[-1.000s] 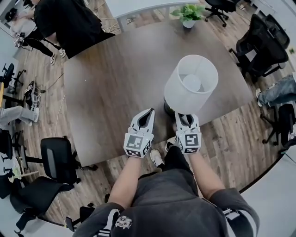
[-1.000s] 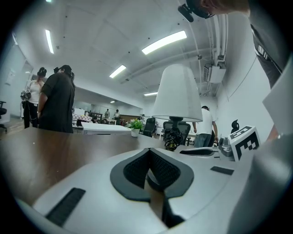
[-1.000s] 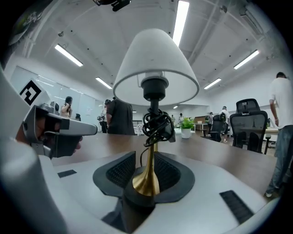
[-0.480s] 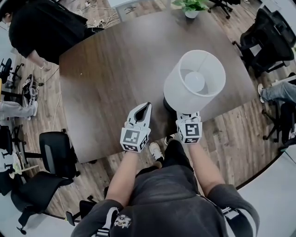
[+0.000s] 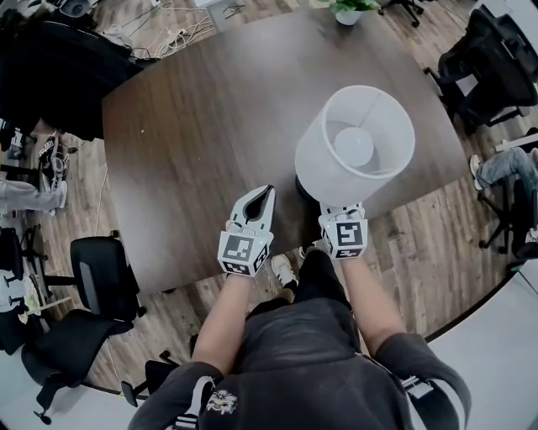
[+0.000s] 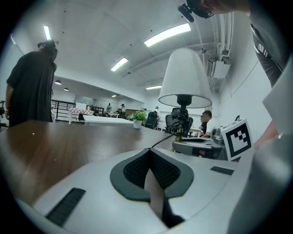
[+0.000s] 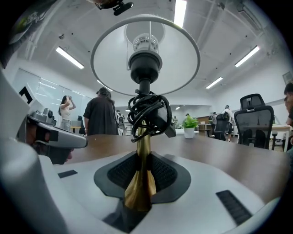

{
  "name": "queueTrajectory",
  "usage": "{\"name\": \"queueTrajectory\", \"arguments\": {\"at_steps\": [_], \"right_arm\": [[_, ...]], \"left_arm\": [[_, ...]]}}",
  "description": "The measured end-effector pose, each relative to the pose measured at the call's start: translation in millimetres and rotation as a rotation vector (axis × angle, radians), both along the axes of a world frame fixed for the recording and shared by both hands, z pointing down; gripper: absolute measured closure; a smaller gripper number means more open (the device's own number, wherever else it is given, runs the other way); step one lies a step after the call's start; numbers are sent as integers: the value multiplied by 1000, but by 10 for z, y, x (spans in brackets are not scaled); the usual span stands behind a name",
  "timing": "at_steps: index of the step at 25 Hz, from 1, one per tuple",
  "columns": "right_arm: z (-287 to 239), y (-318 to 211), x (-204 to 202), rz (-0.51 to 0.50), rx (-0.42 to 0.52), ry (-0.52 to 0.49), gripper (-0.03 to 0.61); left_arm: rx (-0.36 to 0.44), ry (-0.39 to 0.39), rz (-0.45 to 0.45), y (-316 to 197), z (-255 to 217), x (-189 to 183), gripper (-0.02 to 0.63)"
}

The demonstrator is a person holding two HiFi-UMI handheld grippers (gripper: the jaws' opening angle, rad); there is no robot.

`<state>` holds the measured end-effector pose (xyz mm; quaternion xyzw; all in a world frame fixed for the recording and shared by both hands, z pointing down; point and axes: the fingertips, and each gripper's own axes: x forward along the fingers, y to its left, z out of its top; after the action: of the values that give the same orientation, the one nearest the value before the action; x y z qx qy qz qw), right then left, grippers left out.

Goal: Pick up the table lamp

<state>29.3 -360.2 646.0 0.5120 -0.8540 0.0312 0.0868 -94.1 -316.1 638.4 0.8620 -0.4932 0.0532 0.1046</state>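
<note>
- Closing right gripper (image 7: 142, 157) on brass stem (image 7: 141, 137) of table lamp (image 5: 353, 159); clamp squarely below cord bundle (image 7: 146, 114), lift vertical.
- Left gripper (image 6: 150, 157) pressed together, empty.

Inspected area is an open-plan office. A large dark brown wooden table with rounded corners (image 5: 210, 126) stands on a grey-brown wood-plank floor (image 5: 420, 243). One black swivel office chair (image 5: 102, 273) stands off the table's near-left corner, and another (image 5: 483, 63) off its right side. A green plant in a white pot (image 5: 349, 10) sits at the table's far edge. Loose cables (image 5: 168, 29) lie on the floor beyond the far-left corner. The white ceiling carries long fluorescent strip lights (image 6: 167, 34), all lit. Further desks and several people occupy the far end.
</note>
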Motion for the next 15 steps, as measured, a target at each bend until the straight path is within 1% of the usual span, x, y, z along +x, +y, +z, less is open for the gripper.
{"name": "queueTrajectory", "arguments": {"at_steps": [6,10,15], "right_arm": [[1,-15,21,-9,-20,-6,472],[-103,-2,-3,-26,5,-7,485],[-109,-4,7,-40,2,1,484]], "left_arm": [[-9,-4,1,22,37,2,606],[-12,-5,1,56,49,-30,606],[-17,-1,4,70,60,12,607]]}}
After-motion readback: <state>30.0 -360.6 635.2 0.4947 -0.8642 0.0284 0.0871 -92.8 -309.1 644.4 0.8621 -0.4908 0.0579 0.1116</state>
